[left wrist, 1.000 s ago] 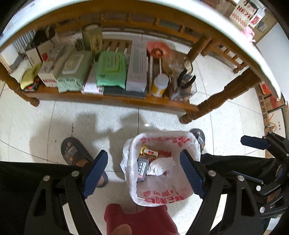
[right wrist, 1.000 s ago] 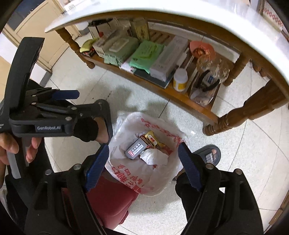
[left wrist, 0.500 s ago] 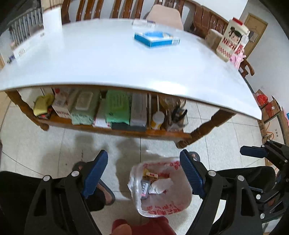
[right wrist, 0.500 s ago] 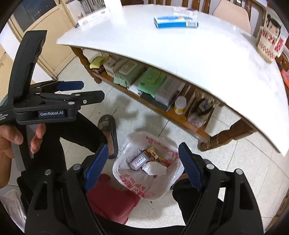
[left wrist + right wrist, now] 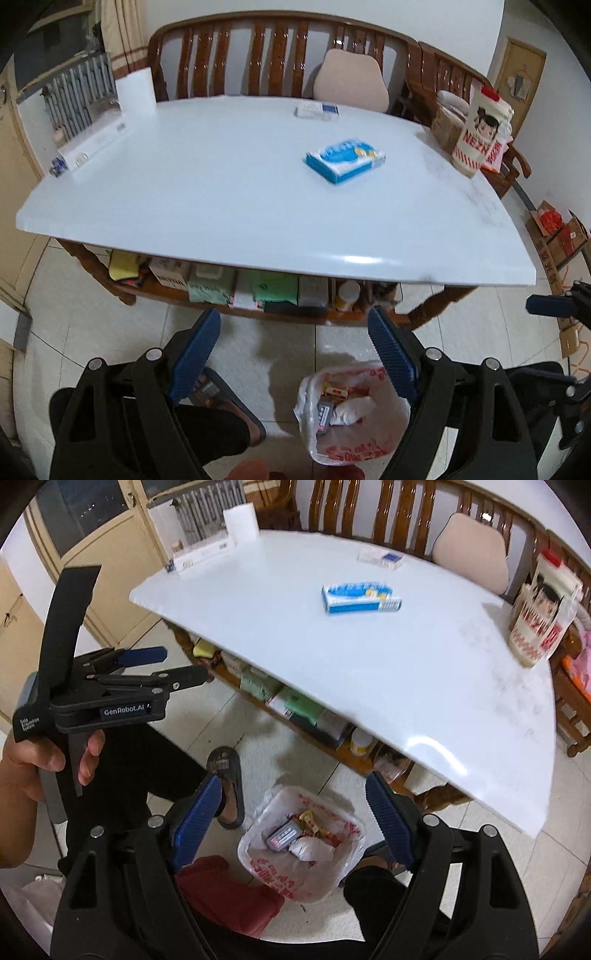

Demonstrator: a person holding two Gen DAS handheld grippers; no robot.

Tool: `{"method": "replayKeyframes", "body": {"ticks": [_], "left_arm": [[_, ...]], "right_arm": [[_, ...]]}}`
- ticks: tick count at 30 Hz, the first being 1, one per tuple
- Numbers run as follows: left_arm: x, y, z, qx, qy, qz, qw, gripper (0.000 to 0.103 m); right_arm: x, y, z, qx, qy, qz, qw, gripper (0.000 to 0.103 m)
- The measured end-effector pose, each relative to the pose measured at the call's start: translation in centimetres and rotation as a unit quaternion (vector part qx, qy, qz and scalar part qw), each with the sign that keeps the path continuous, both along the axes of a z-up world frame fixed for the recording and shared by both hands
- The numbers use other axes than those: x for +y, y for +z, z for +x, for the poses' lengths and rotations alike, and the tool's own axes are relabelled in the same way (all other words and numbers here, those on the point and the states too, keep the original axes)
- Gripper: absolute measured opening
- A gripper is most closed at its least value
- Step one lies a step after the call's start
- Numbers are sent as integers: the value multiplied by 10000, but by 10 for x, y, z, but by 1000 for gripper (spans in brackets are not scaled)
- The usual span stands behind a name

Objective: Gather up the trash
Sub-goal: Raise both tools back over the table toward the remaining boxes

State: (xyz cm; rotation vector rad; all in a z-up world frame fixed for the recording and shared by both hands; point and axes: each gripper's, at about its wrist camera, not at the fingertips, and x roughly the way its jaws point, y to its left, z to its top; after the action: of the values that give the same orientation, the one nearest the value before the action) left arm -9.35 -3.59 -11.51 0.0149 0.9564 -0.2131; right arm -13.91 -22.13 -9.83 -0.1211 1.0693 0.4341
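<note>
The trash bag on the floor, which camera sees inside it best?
The right wrist view. The trash bag sits whole between the open right tool's fingers, its mouth open, showing wrappers and crumpled paper. In the left wrist view the bag lies low in the picture, with one finger of the left tool covering its right side.

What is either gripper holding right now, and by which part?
Nothing. The left gripper and right gripper both stand open and empty above the white red-printed plastic trash bag on the floor.

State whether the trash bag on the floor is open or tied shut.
Open: the trash bag has its mouth spread wide, showing wrappers and crumpled paper inside.
</note>
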Motion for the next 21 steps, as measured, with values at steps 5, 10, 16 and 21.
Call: {"method": "replayKeyframes", "body": {"ticks": [5,10,16,21], "left_arm": [[3,19,7,-242,47,42,9997,80],[4,35,20,-449,98,80,9989,80],[2,51,43,-705,87,109,9974,80],[-9,50,71,-745,-77,162,9971,83]], "right_arm": [[-2,28,9,-257,-153,64,9995,85],[-3,51,24,-490,-413,251,9976,85],[-2,63,43,-669,-594,237,9957,85],[3,65,73,-729,-409,23,9965,85]]}}
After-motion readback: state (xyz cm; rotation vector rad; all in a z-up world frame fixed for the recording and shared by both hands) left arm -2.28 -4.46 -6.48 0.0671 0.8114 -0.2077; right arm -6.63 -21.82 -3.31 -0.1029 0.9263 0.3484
